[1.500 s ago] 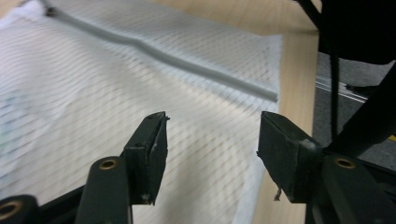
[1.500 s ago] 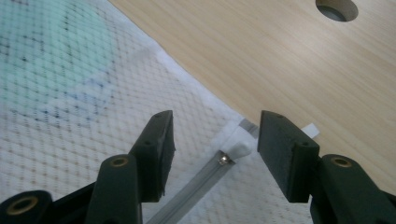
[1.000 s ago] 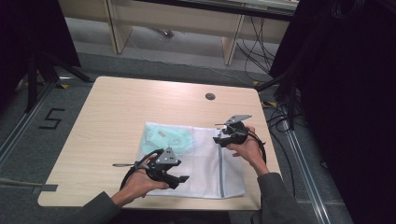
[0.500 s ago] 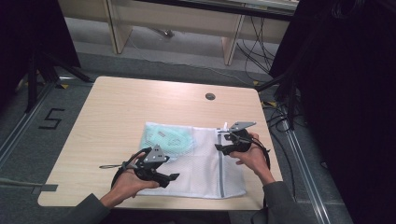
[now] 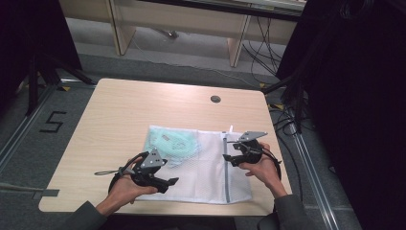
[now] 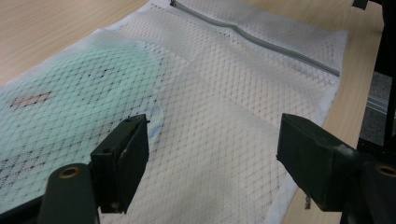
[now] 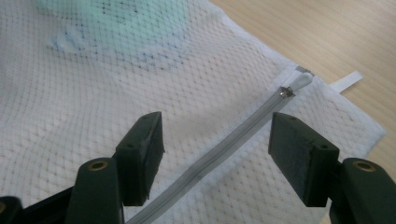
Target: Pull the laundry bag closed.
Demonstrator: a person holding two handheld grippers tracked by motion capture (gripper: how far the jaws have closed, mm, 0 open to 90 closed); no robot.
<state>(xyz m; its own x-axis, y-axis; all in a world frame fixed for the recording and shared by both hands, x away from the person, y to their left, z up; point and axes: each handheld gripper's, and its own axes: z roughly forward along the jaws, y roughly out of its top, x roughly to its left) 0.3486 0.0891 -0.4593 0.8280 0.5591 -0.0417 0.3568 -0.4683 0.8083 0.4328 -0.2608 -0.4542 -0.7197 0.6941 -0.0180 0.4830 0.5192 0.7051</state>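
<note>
Now both spread grippers, left (image 5: 168, 182) and right (image 5: 229, 153), hover seemingly just over the mesh bag (image 5: 206, 167).

A light wooden worktop (image 5: 143, 110) carries a round dark grommet (image 5: 215, 99) near its far edge, toward the far right corner. On the grey floor (image 5: 28, 139) beyond its left edge is a marked numeral 5 (image 5: 53, 122). Cables (image 5: 282, 124) trail past its right edge.

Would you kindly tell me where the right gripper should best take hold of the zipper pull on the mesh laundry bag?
Probably the white pull tab at the zipper's far end: it sticks up from the flat mesh laundry bag. Bring the open right gripper forward along the zipper line, one finger on each side.
</note>
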